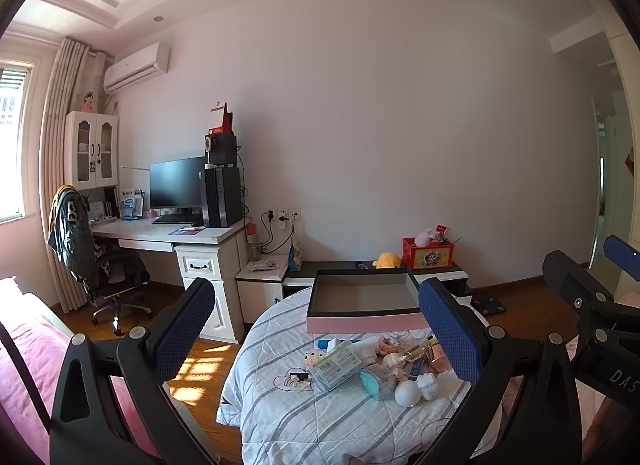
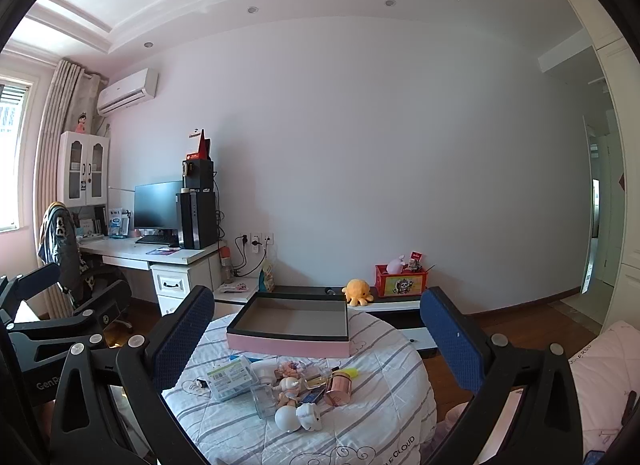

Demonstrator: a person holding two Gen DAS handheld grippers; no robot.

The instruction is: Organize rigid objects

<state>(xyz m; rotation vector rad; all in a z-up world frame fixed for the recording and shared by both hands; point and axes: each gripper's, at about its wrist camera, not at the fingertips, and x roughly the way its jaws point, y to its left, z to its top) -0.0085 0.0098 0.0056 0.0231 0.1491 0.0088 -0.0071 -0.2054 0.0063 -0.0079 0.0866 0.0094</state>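
Observation:
A shallow pink box (image 1: 364, 323) (image 2: 288, 345) with a dark rim and nothing inside lies on the far side of a round table under a striped quilt (image 1: 280, 417) (image 2: 380, 405). In front of it is a pile of small items: a white ball (image 1: 407, 393) (image 2: 287, 418), a white tooth-shaped figure (image 1: 428, 385) (image 2: 309, 417), a clear labelled case (image 1: 334, 367) (image 2: 230, 379), a teal box (image 1: 370, 383), a rose-gold cup (image 2: 337, 387) and a small doll (image 2: 289, 387). My left gripper (image 1: 314, 289) and right gripper (image 2: 316, 297) hover short of the table, both open and holding nothing.
A white desk (image 1: 160, 231) with a monitor and PC tower stands at the left, an office chair (image 1: 104, 265) before it. Behind the table, a low cabinet (image 2: 396, 307) carries an orange plush (image 2: 357, 291) and a red box (image 2: 400, 281). Pink bedding (image 1: 24, 365) lies at the left.

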